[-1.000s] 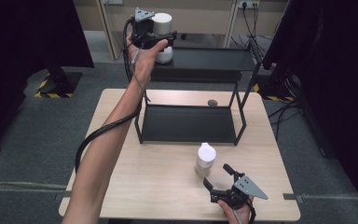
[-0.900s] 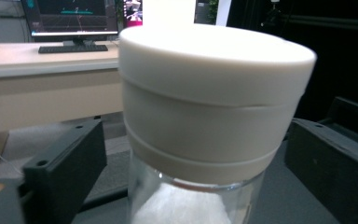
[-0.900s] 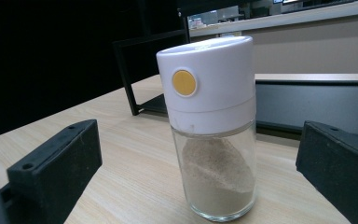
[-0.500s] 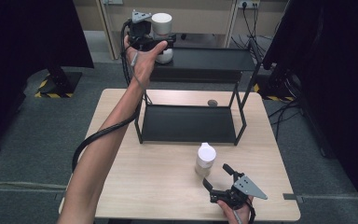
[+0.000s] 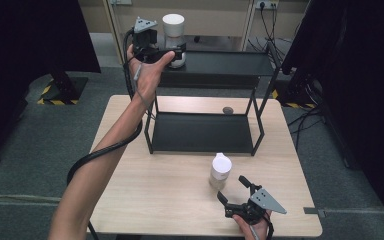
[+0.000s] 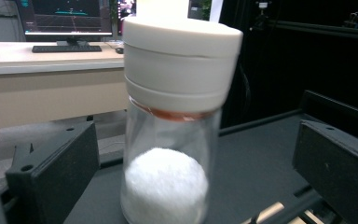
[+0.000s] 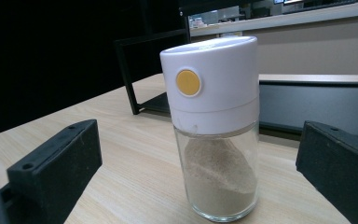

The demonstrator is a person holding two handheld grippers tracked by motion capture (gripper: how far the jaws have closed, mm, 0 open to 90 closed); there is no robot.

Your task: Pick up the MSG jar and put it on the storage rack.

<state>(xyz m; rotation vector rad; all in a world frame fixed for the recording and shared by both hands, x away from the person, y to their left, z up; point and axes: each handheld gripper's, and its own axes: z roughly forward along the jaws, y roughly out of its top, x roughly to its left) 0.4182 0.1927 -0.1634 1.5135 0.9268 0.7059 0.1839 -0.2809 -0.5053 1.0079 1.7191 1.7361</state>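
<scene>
The left hand-held gripper (image 5: 172, 50) has just been opening; its jaws stand released around the jar (image 6: 179, 126) on the rack's (image 5: 220, 65) top shelf, hiding its base. The right hand-held gripper (image 5: 235, 192) gapes beside the shaker (image 5: 221, 171) on the table (image 5: 155, 195).

Your left gripper (image 6: 177, 186) had just spread its jaws wide around the white-capped jar (image 6: 172, 140) of white powder, upright on the black shelf (image 6: 256, 158), pads clear.

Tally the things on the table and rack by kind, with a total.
Jars with white lids: 2, one on the rack's top shelf, one on the table.
Black racks: 1.
Small dark round things on the table: 1.
Total: 4.
</scene>
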